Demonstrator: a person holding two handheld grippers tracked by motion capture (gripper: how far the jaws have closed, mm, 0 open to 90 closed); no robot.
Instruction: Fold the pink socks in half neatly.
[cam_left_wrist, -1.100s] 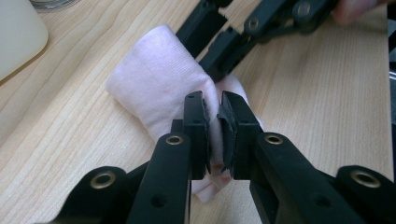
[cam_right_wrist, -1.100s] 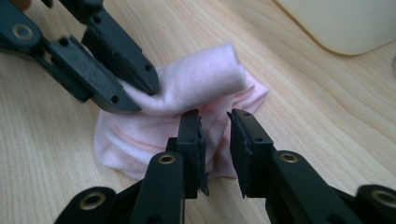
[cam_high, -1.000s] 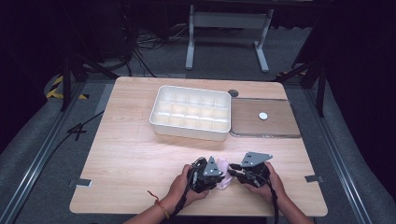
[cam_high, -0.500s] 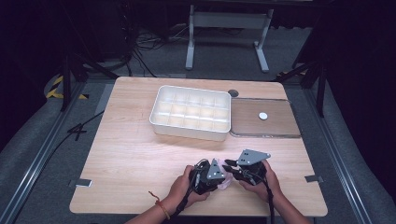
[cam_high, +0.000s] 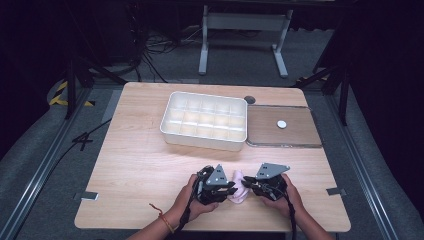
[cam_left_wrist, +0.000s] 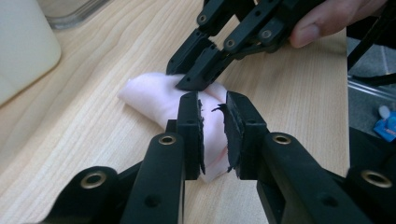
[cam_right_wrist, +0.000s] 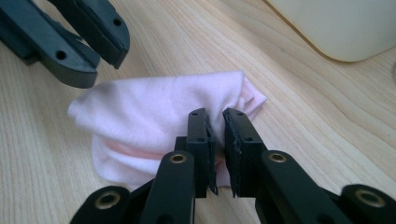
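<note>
Gripping one pink cloth (cam_high: 239, 189) from both ends, two tongs meet near the front edge of the surface (cam_high: 140, 165): the left tongs (cam_left_wrist: 214, 128) pinch a fold, and the right tongs (cam_right_wrist: 215, 140), jaws just closing further, also clamp cloth. One white tray (cam_high: 205, 120) and one brown board (cam_high: 295, 135) with one white disc (cam_high: 282, 124) lie behind. Compared with a second ago, the tongs stand closer together.

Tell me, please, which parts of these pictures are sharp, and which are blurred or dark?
High view: table evenly lit, surroundings dark. Left gripper view: pink cloth sharp, near fingers softer. Right gripper view: cloth and wood grain sharp, white tray slightly soft.
</note>
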